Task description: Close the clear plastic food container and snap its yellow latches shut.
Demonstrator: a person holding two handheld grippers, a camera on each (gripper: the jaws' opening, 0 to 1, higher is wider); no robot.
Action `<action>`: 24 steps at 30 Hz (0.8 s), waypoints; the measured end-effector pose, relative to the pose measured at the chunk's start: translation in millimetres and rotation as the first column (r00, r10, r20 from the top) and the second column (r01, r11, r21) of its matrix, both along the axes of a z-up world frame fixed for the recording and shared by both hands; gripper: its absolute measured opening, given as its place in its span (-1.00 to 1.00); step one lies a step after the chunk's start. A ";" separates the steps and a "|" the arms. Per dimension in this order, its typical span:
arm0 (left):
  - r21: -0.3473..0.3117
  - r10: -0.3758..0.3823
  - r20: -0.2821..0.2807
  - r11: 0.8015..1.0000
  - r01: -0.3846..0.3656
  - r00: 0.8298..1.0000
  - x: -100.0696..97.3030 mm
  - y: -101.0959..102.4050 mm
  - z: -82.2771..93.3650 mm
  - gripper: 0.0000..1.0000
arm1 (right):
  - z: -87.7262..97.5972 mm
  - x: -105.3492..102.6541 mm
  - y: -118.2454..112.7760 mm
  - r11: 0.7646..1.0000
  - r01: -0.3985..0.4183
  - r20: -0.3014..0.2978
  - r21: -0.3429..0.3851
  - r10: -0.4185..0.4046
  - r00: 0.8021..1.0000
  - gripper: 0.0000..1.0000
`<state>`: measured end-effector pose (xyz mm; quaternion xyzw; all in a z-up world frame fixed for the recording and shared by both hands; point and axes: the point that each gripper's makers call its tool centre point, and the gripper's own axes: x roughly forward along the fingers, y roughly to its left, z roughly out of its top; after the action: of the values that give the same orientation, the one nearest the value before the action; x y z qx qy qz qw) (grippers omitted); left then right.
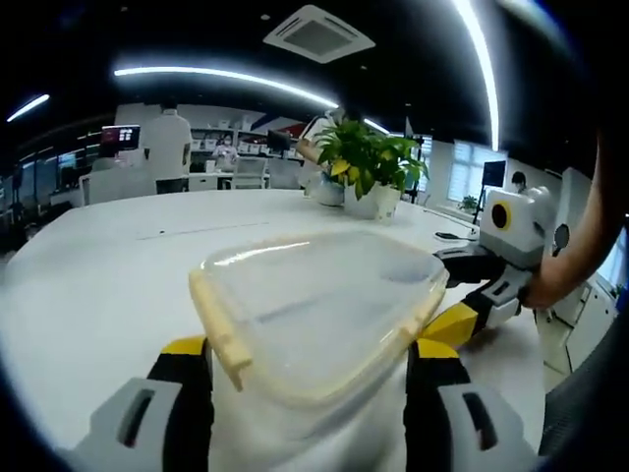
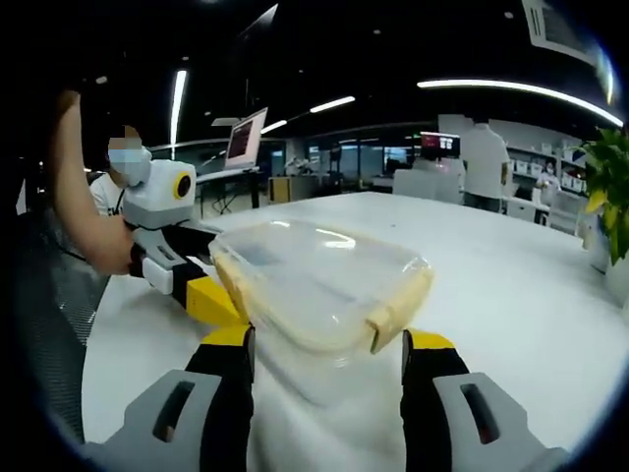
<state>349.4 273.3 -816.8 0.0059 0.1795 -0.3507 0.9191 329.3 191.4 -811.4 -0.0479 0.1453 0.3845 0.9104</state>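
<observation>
I have the container on the white tabletop, lid on, between both tongs. My left tongs and right tongs stand apart around opposite ends. I should press each yellow latch down evenly, holding both hands low and level.

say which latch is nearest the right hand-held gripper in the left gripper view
The right-edge latch, beside that hand-held gripper; the left-edge latch lies across the lid.

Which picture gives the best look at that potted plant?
The left gripper view: the potted plant stands whole on the white table behind the clear container. The right gripper view catches just some leaves at its right edge.
</observation>
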 end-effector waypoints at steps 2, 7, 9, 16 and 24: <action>0.011 0.004 0.002 1.000 -0.004 1.000 1.2 8.3 -0.9 0.51 | -0.2 2.8 7.1 1.000 -0.004 -0.001 0.003 0.004 1.000 0.17; 0.036 0.000 -0.002 0.999 0.000 1.000 4.8 28.2 -1.6 0.42 | -0.6 8.4 22.8 1.000 -0.017 -0.008 0.004 0.017 1.000 0.16; 0.033 0.002 -0.008 0.999 -0.001 1.000 5.5 36.4 -0.9 0.39 | -1.6 9.8 28.9 1.000 -0.022 -0.011 0.001 0.022 1.000 0.14; 0.045 0.006 -0.014 0.999 -0.006 1.000 13.1 58.3 -1.8 0.33 | -4.8 18.4 48.4 1.000 -0.022 -0.021 -0.011 0.022 1.000 0.10; 0.072 0.000 -0.019 0.997 0.001 1.000 37.3 86.5 -2.5 0.32 | -5.3 40.3 78.7 1.000 0.000 -0.009 -0.003 0.000 1.000 0.10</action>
<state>386.7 359.8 -819.4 0.0359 0.2006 -0.3443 0.9165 369.6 270.1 -816.7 -0.0477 0.1500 0.3844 0.9096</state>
